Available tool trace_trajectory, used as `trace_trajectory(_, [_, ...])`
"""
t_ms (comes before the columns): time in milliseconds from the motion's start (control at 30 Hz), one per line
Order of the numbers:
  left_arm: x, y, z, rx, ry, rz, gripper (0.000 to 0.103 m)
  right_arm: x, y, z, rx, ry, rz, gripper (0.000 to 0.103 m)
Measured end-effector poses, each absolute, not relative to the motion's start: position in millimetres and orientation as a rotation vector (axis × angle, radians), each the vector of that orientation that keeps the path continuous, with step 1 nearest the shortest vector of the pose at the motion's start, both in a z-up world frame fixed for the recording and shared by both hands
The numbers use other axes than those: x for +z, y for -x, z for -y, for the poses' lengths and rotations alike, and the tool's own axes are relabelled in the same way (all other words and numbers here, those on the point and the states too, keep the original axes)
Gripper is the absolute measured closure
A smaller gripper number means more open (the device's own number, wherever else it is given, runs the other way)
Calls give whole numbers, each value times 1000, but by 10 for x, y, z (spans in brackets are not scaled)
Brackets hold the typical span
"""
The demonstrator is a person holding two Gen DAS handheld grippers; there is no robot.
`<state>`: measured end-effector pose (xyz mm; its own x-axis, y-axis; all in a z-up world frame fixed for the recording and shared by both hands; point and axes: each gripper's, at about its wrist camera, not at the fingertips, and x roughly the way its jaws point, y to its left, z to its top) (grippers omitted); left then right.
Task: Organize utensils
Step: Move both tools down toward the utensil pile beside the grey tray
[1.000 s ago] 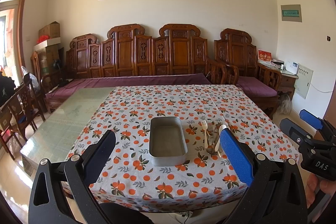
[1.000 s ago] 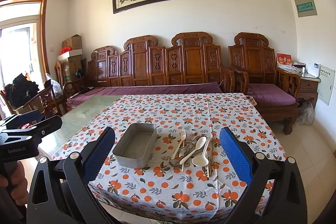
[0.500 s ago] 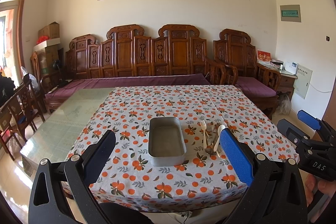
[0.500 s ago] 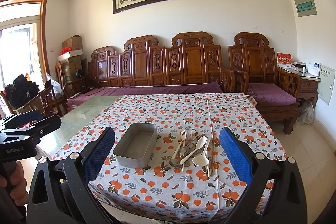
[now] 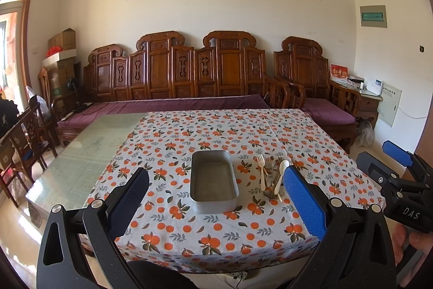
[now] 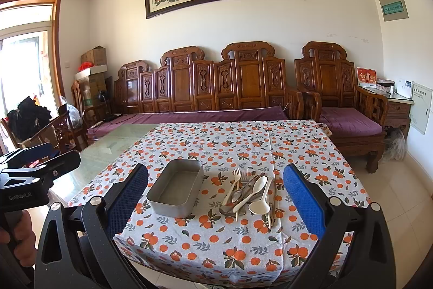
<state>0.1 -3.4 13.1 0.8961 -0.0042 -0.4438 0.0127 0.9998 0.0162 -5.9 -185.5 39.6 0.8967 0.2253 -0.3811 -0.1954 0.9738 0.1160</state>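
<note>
An empty grey metal tray (image 5: 213, 182) (image 6: 176, 187) sits on the orange-print tablecloth (image 5: 216, 137) (image 6: 243, 148). Right of it lies a pile of utensils (image 5: 272, 175) (image 6: 250, 192): cream plastic forks and spoons, metal cutlery and chopsticks. My left gripper (image 5: 216, 205) is open and empty, held back from the table's near edge, facing the tray. My right gripper (image 6: 216, 202) is open and empty, also short of the near edge, with the pile between its fingers in view. Each gripper shows at the other view's side: the right one (image 5: 392, 172), the left one (image 6: 38, 164).
The cloth covers the right part of a glass-topped table (image 5: 89, 151). A carved wooden sofa with purple cushions (image 5: 189, 88) stands behind the table. Wooden chairs (image 5: 29, 137) stand at the left. The tiled floor (image 6: 400, 197) lies to the right.
Both grippers have barely moved; the views drift very slightly. Nothing on the table has changed.
</note>
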Motion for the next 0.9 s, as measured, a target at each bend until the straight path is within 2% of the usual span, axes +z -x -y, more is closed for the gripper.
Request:
trace_trajectory(433, [-38,-177,109,-25,-33,-533,7,303,-7,1684,228,-92,-436,3])
trace_trajectory(900, [-522,-746,140,-90,-64,-677,7,-158,-510,2041,202,-79,-507,3])
